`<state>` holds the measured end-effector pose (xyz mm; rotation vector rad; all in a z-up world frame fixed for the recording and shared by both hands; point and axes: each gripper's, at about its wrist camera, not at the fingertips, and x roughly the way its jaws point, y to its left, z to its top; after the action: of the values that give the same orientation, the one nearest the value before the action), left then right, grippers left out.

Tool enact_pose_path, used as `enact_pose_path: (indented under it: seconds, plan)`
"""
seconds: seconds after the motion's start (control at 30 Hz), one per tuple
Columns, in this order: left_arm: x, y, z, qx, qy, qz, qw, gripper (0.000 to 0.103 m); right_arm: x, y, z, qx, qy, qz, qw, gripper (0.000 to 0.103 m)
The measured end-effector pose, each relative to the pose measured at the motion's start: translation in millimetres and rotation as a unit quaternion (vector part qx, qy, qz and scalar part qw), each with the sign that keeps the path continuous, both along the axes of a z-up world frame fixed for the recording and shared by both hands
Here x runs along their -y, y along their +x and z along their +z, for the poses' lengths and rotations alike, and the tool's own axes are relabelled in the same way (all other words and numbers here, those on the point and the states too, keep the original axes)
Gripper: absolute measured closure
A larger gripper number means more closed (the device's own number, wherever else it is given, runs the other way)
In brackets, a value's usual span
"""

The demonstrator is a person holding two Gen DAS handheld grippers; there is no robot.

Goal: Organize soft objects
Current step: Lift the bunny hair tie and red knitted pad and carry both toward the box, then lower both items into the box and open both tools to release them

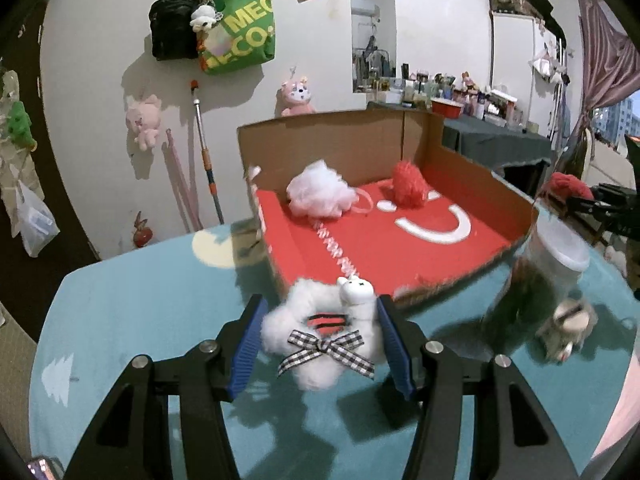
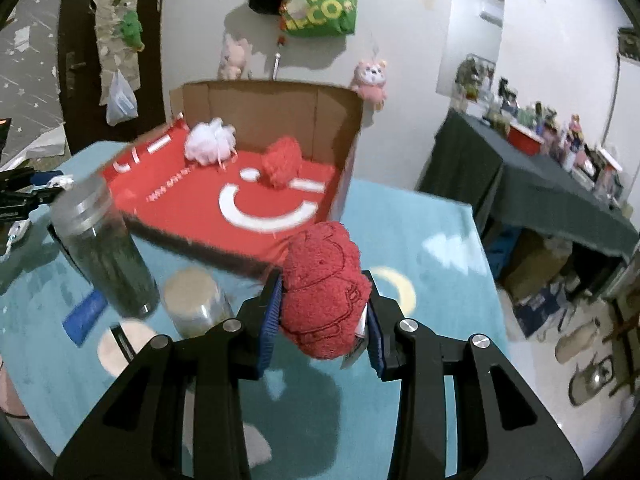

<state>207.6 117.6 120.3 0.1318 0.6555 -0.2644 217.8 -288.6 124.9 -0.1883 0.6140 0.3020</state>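
Nearest in the left wrist view, the left claw [image 1: 318, 338] is gripping a fluffy white plush ring [image 1: 316, 332] between its blue pads [image 1: 244, 350], one pad pressing each side. The ring is wearing a black-and-white checked bow [image 1: 328, 350] and a small white animal head [image 1: 357, 290] is sitting on its far edge. It is hanging above the teal counter [image 1: 140, 304], just short of the near edge of the cardboard box [image 1: 328, 148].

In the right wrist view, the right claw [image 2: 323, 320] is squeezing a red terry plush [image 2: 326, 292] between its pads, with a paper tag showing at the plush's near right side. It is hovering over the counter by the box's near right corner.

To the left of that claw, two jars are standing on the counter: a short one with a tan lid [image 2: 192, 300] and, a little farther, a tall one with a metal lid [image 2: 104, 248]; both are blurred. A blue flat piece [image 2: 84, 316] is lying near them.

Farther off, the open box with its red floor is holding two soft things: a white mesh puff [image 1: 320, 194] at the far left and a red fuzzy ball [image 1: 408, 184] to its right, the two lying apart.

Beyond the box, a green tote bag [image 1: 240, 32] and a pink plush [image 1: 296, 98] are hanging on the wall.
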Motion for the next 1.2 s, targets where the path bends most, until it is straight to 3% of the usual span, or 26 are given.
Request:
enact_pose_path:
  seconds: [0.23, 0.43, 0.6, 0.73, 0.9, 1.2]
  plan:
    - [22, 48, 13, -0.02, -0.011, -0.007, 0.9997, 0.045, -26, 32, 29, 0.024, 0.004, 0.027, 0.999, 0.068]
    - [49, 94, 9, -0.063, 0.005, -0.01, 0.998, 0.045, -53, 86, 34, -0.017, 0.024, 0.039, 0.999, 0.068]
    - [63, 135, -11, -0.128, 0.024, 0.008, 0.9914, 0.045, -78, 144, 15, -0.11, 0.015, 0.023, 0.994, 0.068]
    - [68, 159, -27, -0.152, 0.051, 0.025, 0.9868, 0.045, -88, 189, -7, -0.197, 0.018, -0.005, 0.98, 0.068]
    - [70, 182, -45, -0.184, 0.064, 0.039, 0.9801, 0.045, -101, 214, -31, -0.225, -0.022, -0.027, 0.974, 0.068]
    - [67, 200, -70, -0.201, 0.09, 0.066, 0.9732, 0.045, -112, 242, -58, -0.245, -0.074, -0.037, 0.966, 0.066]
